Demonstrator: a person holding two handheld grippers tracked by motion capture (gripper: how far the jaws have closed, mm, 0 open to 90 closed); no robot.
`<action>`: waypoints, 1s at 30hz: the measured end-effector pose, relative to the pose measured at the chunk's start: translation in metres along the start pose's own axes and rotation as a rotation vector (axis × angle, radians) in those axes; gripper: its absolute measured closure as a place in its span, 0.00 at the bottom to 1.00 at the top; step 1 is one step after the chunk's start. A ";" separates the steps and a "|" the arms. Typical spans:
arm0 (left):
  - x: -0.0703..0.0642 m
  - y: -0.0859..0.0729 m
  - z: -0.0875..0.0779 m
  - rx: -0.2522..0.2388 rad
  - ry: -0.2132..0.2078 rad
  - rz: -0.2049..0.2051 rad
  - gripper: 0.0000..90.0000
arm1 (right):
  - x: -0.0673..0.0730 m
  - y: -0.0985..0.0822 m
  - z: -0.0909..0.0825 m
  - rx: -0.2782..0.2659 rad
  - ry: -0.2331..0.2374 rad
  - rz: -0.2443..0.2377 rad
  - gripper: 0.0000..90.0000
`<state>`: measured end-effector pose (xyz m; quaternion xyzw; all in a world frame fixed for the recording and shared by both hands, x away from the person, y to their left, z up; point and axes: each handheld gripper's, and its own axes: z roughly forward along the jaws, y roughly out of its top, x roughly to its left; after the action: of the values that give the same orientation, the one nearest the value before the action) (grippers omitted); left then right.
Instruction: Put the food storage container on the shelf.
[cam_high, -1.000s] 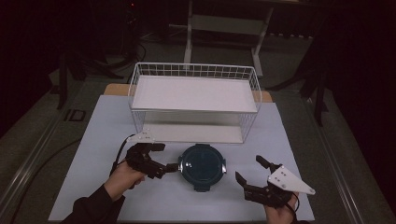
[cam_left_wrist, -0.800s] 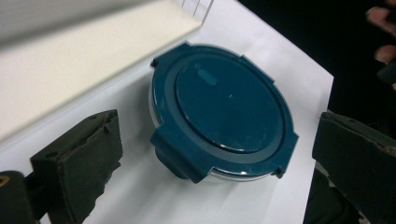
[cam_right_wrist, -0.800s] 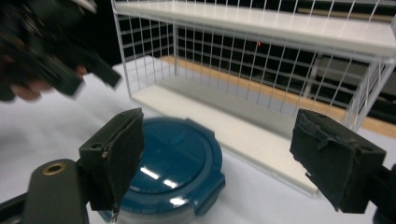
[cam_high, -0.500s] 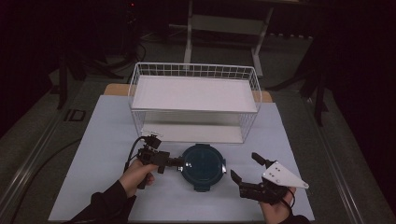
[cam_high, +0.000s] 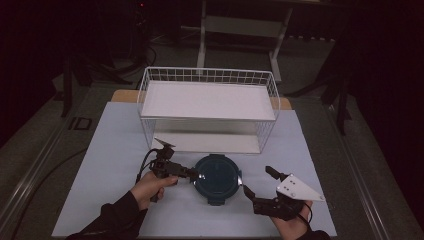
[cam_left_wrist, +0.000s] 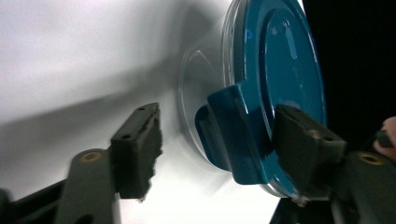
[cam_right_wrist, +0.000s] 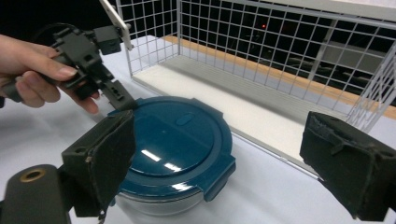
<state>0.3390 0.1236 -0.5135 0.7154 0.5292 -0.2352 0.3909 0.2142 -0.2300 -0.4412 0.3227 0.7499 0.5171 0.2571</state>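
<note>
A round glass container closed by a dark teal clip-on lid is seen between the two grippers, on a white table mat. What it holds cannot be told through the lid. The left gripper is placed at the container's near-left rim, its jaws having just been closing; one of the lid's clip tabs is caught between them, one pad lying on the lid's top and the other pad standing off the glass wall, so the jaws are not yet clamped. The right gripper is held just beside the container's other side, its jaws wide apart with nothing between them. Beyond both grippers, a white wire basket shelf is set on the mat, its upper tray and lower tier bare. The mat is laid on a wooden tabletop; the room behind is dark, with a pale metal frame dimly made out.
</note>
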 end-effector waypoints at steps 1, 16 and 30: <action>0.001 0.000 0.000 0.002 -0.016 -0.012 0.43 | 0.000 0.000 0.000 -0.001 -0.002 -0.002 0.12; -0.006 -0.006 -0.002 0.018 -0.052 0.057 0.58 | -0.013 -0.006 0.011 0.096 0.084 0.159 0.16; -0.020 -0.020 -0.007 -0.024 -0.031 0.178 0.61 | -0.051 -0.032 0.058 0.314 0.315 0.578 0.39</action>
<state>0.3125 0.1207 -0.5003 0.7511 0.4603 -0.2045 0.4268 0.2821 -0.2411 -0.4879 0.4735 0.7283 0.4903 -0.0711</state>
